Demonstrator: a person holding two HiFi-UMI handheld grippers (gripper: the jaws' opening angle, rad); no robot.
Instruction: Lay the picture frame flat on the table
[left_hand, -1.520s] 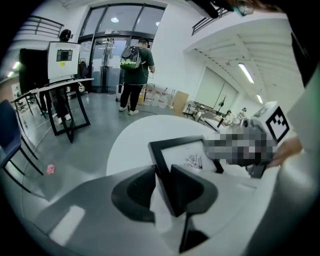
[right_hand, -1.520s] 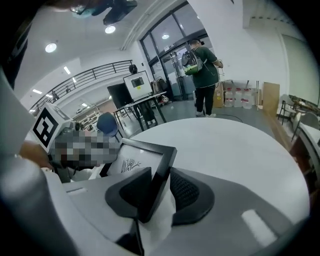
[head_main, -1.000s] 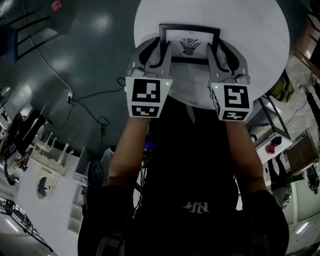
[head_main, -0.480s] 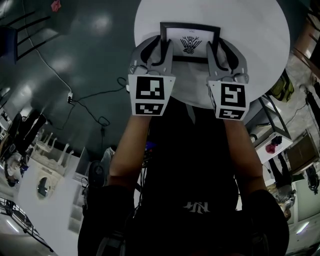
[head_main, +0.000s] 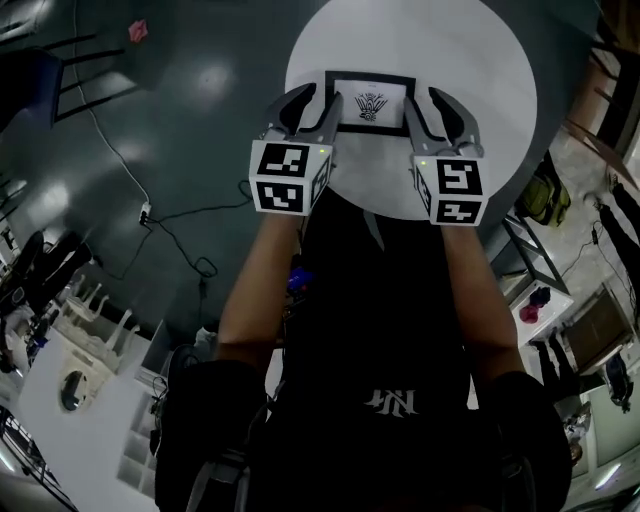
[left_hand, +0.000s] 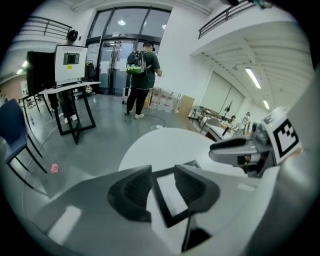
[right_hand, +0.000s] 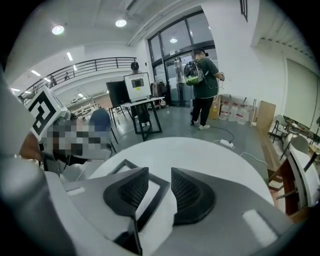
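Observation:
The black picture frame (head_main: 368, 103) with a white print lies on the round white table (head_main: 430, 40), near its front edge. My left gripper (head_main: 315, 98) straddles the frame's left edge, my right gripper (head_main: 426, 100) its right edge. In the left gripper view the frame's border (left_hand: 170, 200) runs between the left gripper's (left_hand: 162, 182) pads with a gap on each side. In the right gripper view the frame's corner (right_hand: 150, 197) lies under the right gripper's (right_hand: 160, 187) spread pads. Both pairs of jaws are opening and neither presses on the frame.
A person with a backpack (left_hand: 142, 75) stands by the glass doors, far off. A black-legged desk with a monitor (left_hand: 70, 85) and a blue chair (left_hand: 12, 135) stand to the left. A cable (head_main: 150, 200) trails over the dark floor.
Both grippers' jaws have spread and let go of the frame's side edges. The frame looks smaller and lower, resting on the table. The head view has shifted.

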